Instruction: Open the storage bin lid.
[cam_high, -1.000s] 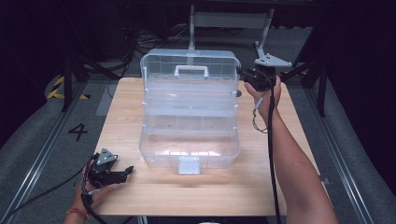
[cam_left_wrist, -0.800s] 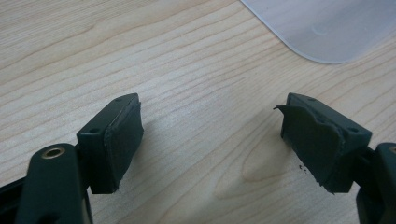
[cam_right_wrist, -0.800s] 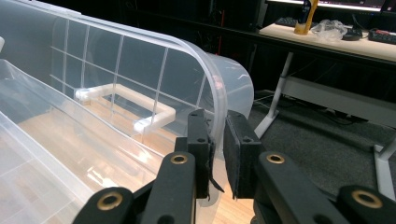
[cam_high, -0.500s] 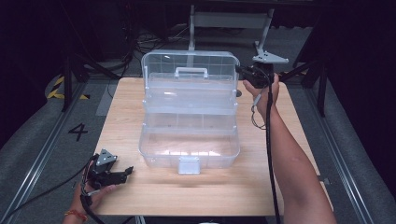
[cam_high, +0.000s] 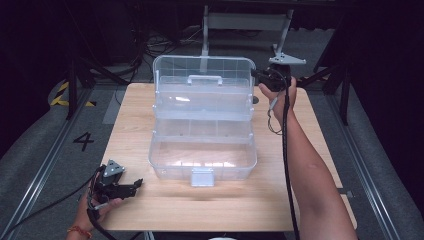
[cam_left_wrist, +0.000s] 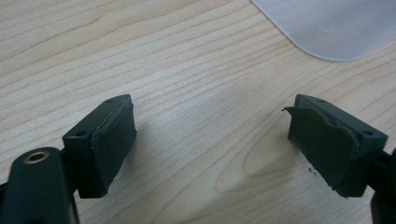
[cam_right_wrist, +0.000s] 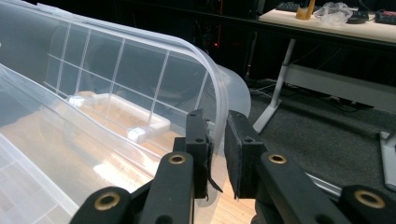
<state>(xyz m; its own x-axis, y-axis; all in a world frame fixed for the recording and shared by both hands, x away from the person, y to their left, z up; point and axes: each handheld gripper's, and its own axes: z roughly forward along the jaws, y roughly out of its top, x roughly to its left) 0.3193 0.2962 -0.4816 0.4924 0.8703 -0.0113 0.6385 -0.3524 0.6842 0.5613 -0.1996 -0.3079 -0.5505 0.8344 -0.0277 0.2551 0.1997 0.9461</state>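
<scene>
Left gripper (cam_high: 131, 186) sits at the table's (cam_high: 310, 150) near left corner, just off the clear plastic box's (cam_high: 202, 165) front left corner. Its jaws have just been opening and stand wide w/ nothing between them, pads (cam_left_wrist: 112, 144) low over bare wood.

Box is mid-table, opened up, latch tab (cam_high: 202, 176) facing the near edge, tray tier stepped back behind the bottom tub.

Far side: lid (cam_high: 202, 82) stands upright w/ its handle (cam_high: 204, 79) showing. Right gripper (cam_high: 256, 76) is at the lid's far right top corner, jaws narrow & clamped on the lid rim (cam_right_wrist: 217, 116).
</scene>
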